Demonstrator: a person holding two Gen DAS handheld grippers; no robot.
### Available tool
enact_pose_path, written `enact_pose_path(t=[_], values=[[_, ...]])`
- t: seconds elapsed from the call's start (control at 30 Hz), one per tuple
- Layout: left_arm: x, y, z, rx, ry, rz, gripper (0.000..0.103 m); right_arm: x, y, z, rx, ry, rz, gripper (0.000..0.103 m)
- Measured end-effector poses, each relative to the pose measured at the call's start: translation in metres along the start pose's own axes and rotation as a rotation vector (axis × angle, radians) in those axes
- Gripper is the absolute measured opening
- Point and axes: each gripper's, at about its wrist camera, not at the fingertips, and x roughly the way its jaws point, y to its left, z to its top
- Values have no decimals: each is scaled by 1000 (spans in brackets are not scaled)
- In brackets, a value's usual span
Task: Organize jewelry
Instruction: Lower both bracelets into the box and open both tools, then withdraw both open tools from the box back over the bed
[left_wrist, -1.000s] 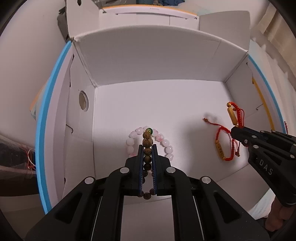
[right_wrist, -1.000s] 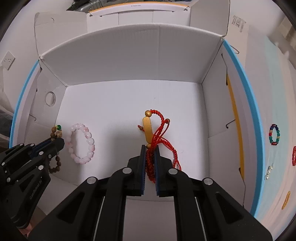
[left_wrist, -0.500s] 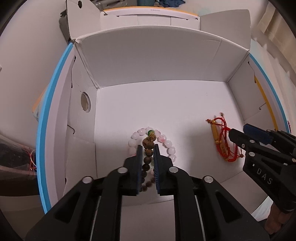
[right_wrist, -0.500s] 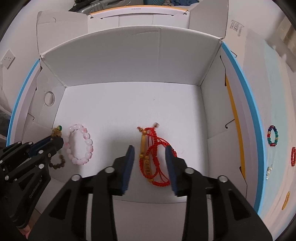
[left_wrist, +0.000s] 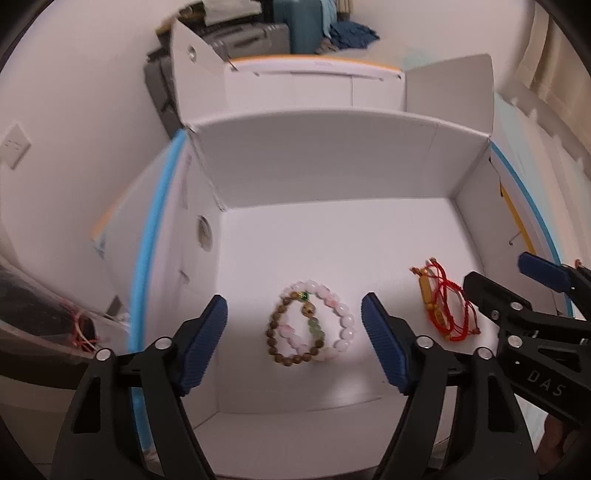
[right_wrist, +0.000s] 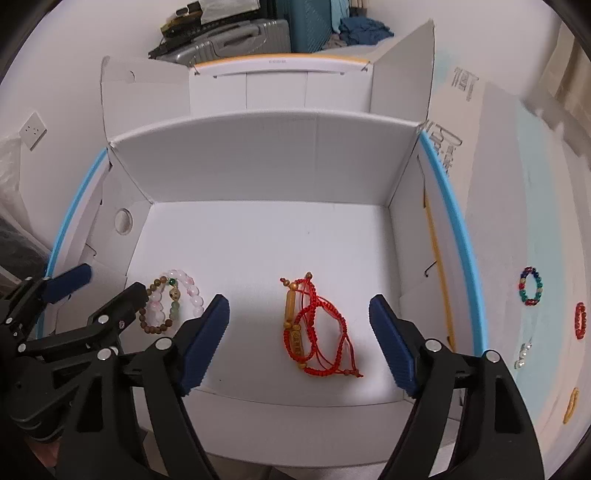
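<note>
In the left wrist view, the left gripper (left_wrist: 293, 321) is seen at the bottom of the frame with its jaws opening wide and nothing pressed between the pads. Below the gap, on the floor of the white box (left_wrist: 332, 162), a brown bead bracelet (left_wrist: 275, 332) is laid overlapping a pink bead bracelet (left_wrist: 341, 314). In the right wrist view, the right gripper (right_wrist: 297, 321) is likewise opening, unclamped, and the red cord bracelets (right_wrist: 314, 325) are seen lying loose at lower centre. More beaded pieces (right_wrist: 531, 286) are spread outside the box, at the right edge.
</note>
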Motion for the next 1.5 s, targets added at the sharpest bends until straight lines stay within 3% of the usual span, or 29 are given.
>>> enact_pose_path(t=[0.5,0.9,1.27,1.5], values=[[-25,4,-2,-19,-51,-12,90,-43,-19,-4,39,-82,-15,96],[-52,-19,-5,-4,-89,-54,97,-82,-44,-18,70,-138,-35,96],[-81,-67,-5,51,-146,-113,97,-123,-88,-37,132,-201,-68,96],[-95,-115,-7,94,-186,-172,97,-155,-139,-55,209,-252,-112,96]])
